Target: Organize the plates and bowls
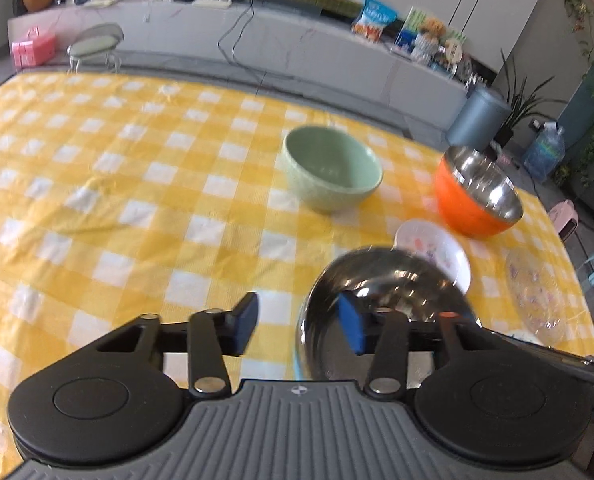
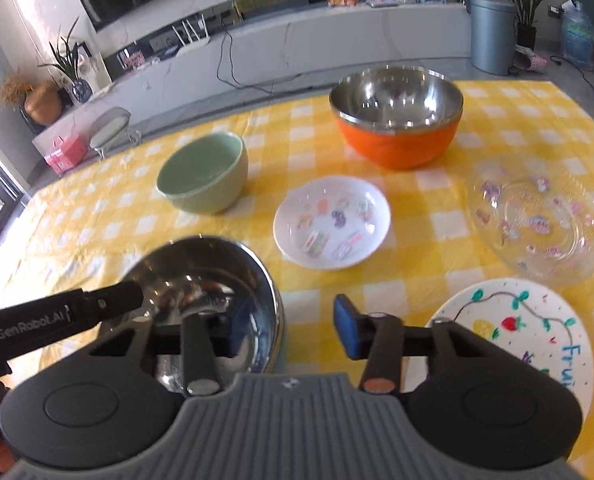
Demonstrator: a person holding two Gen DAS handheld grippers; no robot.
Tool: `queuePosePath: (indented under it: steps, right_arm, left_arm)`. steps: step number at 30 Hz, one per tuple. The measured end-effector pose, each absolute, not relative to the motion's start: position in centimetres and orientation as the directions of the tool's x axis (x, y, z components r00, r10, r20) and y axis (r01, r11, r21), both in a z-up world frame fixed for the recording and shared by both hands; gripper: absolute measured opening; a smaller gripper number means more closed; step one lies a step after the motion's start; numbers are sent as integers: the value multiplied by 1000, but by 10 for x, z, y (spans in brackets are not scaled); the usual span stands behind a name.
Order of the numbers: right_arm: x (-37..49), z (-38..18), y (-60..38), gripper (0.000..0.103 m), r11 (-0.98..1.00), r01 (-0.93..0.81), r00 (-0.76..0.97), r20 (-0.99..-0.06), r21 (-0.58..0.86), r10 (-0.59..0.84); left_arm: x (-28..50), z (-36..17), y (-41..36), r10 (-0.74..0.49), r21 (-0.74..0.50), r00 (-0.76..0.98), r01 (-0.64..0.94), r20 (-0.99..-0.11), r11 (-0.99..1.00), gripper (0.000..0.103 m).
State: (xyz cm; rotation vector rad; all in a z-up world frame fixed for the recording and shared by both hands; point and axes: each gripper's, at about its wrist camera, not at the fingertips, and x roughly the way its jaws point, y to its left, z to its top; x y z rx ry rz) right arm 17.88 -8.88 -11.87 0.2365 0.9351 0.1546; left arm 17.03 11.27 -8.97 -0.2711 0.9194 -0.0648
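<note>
A small steel bowl (image 1: 381, 288) (image 2: 205, 276) sits at the near edge of the yellow checked table. My left gripper (image 1: 297, 326) is open, its jaws either side of the bowl's left rim. My right gripper (image 2: 289, 332) is open, its jaws either side of the bowl's right rim. Further back stand a green bowl (image 1: 331, 168) (image 2: 203, 172), an orange bowl with steel inside (image 1: 477, 196) (image 2: 397, 116) and a white patterned bowl (image 1: 437, 248) (image 2: 331, 222). A clear glass plate (image 2: 537, 224) (image 1: 535, 292) and a white fruit plate (image 2: 517, 328) lie on the right.
The tablecloth (image 1: 117, 200) is wrinkled on the left. Behind the table run a white counter (image 1: 297, 40) with clutter, a small chair (image 1: 95, 44) and a grey bin (image 2: 491, 34).
</note>
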Motion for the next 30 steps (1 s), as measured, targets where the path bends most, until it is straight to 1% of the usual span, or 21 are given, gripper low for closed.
queuePosePath:
  steps: [1, 2, 3, 4, 7, 9, 11, 16, 20, 25, 30]
  right_arm:
    - [180, -122, -89, 34, 963, -25, 579, -781, 268, 232]
    - [180, -124, -89, 32, 961, -20, 576, -782, 277, 237]
    - [180, -125, -90, 28, 958, -15, 572, -784, 285, 242]
    - [179, -126, -91, 26, 957, -12, 567, -786, 291, 246]
    - [178, -127, -92, 15, 950, -16, 563, -782, 312, 266]
    - [177, -127, -91, 10, 943, -25, 562, -776, 331, 287]
    - [176, -126, -90, 9, 945, -29, 564, -775, 325, 284]
    - [170, -120, -92, 8, 945, -26, 570, -772, 326, 282]
    - [159, -104, -92, 8, 944, -33, 581, -762, 328, 285]
    - [137, -91, -101, 8, 932, -30, 581, -752, 362, 311]
    - [112, -82, -107, 8, 926, -25, 569, -757, 376, 322]
  left_arm:
    - [169, -92, 114, -178, -266, 602, -59, -778, 962, 43]
    - [168, -92, 114, -187, -274, 598, -57, -779, 960, 39]
    - [167, -92, 114, -194, -279, 594, -54, -781, 959, 35]
    - [166, -92, 113, -198, -280, 590, -49, -782, 959, 33]
    - [166, -92, 109, -205, -279, 584, -38, -786, 960, 19]
    - [165, -92, 108, -201, -275, 584, -40, -787, 961, 14]
    - [164, -91, 108, -193, -270, 582, -48, -790, 962, 10]
    - [157, -79, 108, -180, -263, 592, -56, -785, 963, 9]
    - [146, -63, 106, -167, -250, 599, -57, -783, 967, 9]
    - [125, -47, 106, -170, -273, 613, -78, -772, 959, 9]
    - [103, -45, 105, -190, -305, 597, -98, -780, 947, 9]
